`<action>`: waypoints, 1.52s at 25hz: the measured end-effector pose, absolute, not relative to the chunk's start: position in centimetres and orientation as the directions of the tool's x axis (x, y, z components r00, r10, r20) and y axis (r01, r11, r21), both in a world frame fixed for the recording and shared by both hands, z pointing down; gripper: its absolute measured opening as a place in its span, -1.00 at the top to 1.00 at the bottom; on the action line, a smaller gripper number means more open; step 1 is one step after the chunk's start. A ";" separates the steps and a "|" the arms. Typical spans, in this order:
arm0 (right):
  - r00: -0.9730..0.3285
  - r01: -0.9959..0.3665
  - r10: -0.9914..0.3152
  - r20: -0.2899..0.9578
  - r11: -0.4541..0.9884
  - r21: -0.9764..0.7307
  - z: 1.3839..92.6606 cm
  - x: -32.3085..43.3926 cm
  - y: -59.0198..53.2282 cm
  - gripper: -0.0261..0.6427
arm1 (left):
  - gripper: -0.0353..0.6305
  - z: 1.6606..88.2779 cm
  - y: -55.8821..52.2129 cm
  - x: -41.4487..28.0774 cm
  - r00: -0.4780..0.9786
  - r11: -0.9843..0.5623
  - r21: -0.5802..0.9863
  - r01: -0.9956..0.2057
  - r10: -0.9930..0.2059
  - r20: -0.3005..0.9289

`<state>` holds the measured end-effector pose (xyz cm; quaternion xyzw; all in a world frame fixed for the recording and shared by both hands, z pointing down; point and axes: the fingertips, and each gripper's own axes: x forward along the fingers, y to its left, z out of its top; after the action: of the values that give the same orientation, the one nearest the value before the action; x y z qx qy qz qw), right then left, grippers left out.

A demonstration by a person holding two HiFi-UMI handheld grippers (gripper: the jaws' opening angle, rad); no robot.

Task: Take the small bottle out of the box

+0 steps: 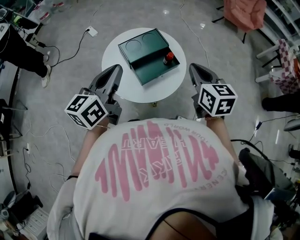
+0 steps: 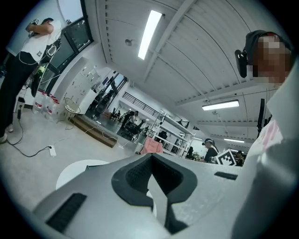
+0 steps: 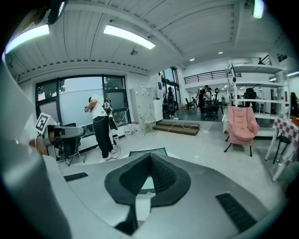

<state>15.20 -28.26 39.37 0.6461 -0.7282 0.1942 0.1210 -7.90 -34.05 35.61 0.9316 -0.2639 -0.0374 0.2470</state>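
- Nearest the head camera is the person's white shirt (image 1: pixel 154 178) with pink print. It fills the lower frame because the camera looks steeply down over the chest.
- Beyond it, the small bottle (image 1: pixel 168 58) stands red cap up in the box's corner nearest the right gripper, so its cap looks free to take from above.
- Its dark green box (image 1: pixel 149 55) lies open on top and set askew. Two round recesses at the far end are empty.
- Under the box, the round white table (image 1: pixel 117 51) has bare rim all around, which leaves room to approach from either side.
- Short of the table's near edge, the left gripper (image 1: pixel 115 70) is clenched tip to tip with nothing between, as its own view (image 2: pixel 152 156) shows. It is well apart from the box.
- Opposite it, the right gripper (image 1: pixel 194 69) is likewise clenched and empty (image 3: pixel 149 156). It tilts down toward the box, so I judge it the likelier one to reach, once it has opened.
- Farther out, cables trail over the grey floor (image 1: pixel 70 42), and a pink chair (image 1: pixel 243 13) stands clear of the work.
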 end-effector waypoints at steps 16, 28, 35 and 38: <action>-0.274 -0.962 -0.786 0.554 0.211 -0.176 46.0 17.8 -33.6 0.91 | 0.88 42.1 -34.8 -5.3 0.776 -0.578 0.564 -0.590 -0.598 0.199; -0.453 -0.889 -0.636 0.625 0.377 -0.260 52.3 20.2 -40.5 0.91 | 0.88 46.6 -35.8 -2.0 0.628 -0.367 0.587 -0.721 -0.703 0.332; -0.551 -0.826 -0.560 0.618 0.473 -0.307 54.3 18.3 -42.8 0.91 | 0.88 48.2 -35.6 -3.0 0.534 -0.252 0.576 -0.778 -0.748 0.394; -0.595 -0.794 -0.529 0.605 0.505 -0.339 53.9 17.8 -44.4 0.89 | 0.88 47.3 -36.7 -2.9 0.507 -0.228 0.564 -0.794 -0.759 0.407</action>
<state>17.78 -44.37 53.90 0.3938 -0.8398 0.3039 0.2176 -2.90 -36.74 47.30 0.7832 -0.4958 0.0229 0.3746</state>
